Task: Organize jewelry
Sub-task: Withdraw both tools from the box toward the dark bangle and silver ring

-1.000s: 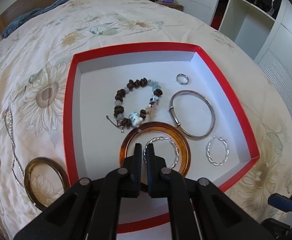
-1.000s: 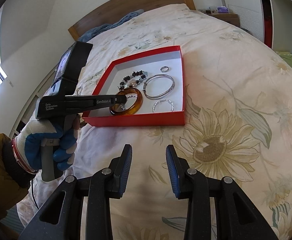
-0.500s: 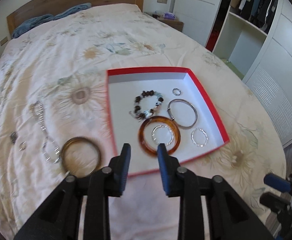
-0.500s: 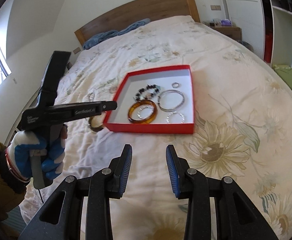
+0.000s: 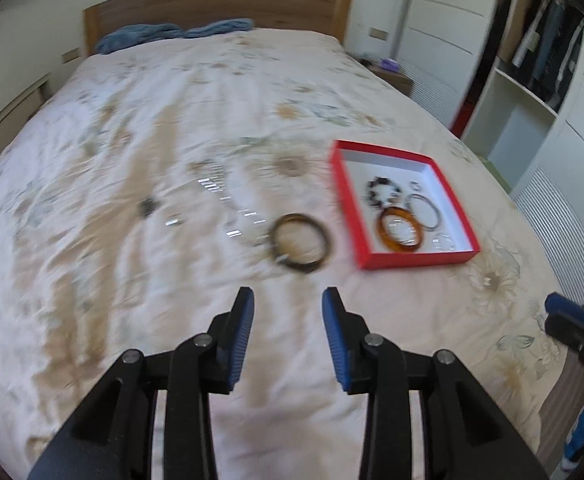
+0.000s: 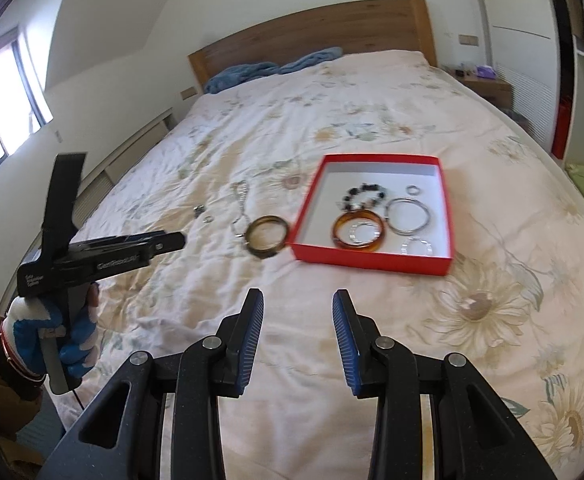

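While the left gripper (image 5: 288,312) is held above the floral bedspread (image 6: 371,140) with its blue-padded fingers (image 5: 242,334) apart and nothing between them, it is also seen at far left of the right wrist view (image 6: 172,242), gripped by a gloved hand (image 6: 52,340). To its right, small loose pieces are noted on the cloth: a dark clip (image 6: 199,211), a small ring (image 6: 208,219) and a silver chain (image 6: 242,204). A dark brown bangle (image 6: 267,238) is seen at the chain's near end, just left of the red box (image 6: 371,258). Inside the box are recorded a beaded bracelet (image 6: 361,196), an amber bangle (image 6: 357,234) with a twisted silver ring (image 6: 361,233) inside it, a silver bangle (image 6: 407,215), a small silver ring (image 6: 412,190) and a second twisted ring (image 6: 415,247). Nearest, the right gripper (image 6: 297,312) is held with fingers spread, empty.
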Tool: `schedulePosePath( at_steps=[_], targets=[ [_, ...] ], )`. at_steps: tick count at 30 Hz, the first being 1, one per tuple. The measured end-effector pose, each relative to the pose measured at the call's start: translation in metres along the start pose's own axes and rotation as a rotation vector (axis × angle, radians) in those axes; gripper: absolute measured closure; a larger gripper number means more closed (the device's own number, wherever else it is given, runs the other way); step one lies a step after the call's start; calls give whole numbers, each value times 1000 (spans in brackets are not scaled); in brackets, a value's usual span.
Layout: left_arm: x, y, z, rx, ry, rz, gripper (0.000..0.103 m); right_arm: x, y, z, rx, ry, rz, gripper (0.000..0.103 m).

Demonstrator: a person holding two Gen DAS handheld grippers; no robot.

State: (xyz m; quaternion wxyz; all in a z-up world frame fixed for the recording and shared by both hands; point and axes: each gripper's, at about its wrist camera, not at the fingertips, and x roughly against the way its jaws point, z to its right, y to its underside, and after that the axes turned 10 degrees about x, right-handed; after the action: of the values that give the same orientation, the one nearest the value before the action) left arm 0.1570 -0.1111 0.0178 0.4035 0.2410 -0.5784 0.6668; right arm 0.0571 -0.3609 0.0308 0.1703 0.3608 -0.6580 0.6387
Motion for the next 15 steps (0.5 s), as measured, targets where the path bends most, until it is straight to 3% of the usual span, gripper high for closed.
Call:
schedulePosePath(
  at_steps=[7,15],
  targets=[
    [32,22,-85,94,-63,18,69,-19,-11,-33,46,-42,-19,67],
    [21,27,-142,190,-86,4,69,-67,-26,-67,104,-97,-71,67]
  ],
)
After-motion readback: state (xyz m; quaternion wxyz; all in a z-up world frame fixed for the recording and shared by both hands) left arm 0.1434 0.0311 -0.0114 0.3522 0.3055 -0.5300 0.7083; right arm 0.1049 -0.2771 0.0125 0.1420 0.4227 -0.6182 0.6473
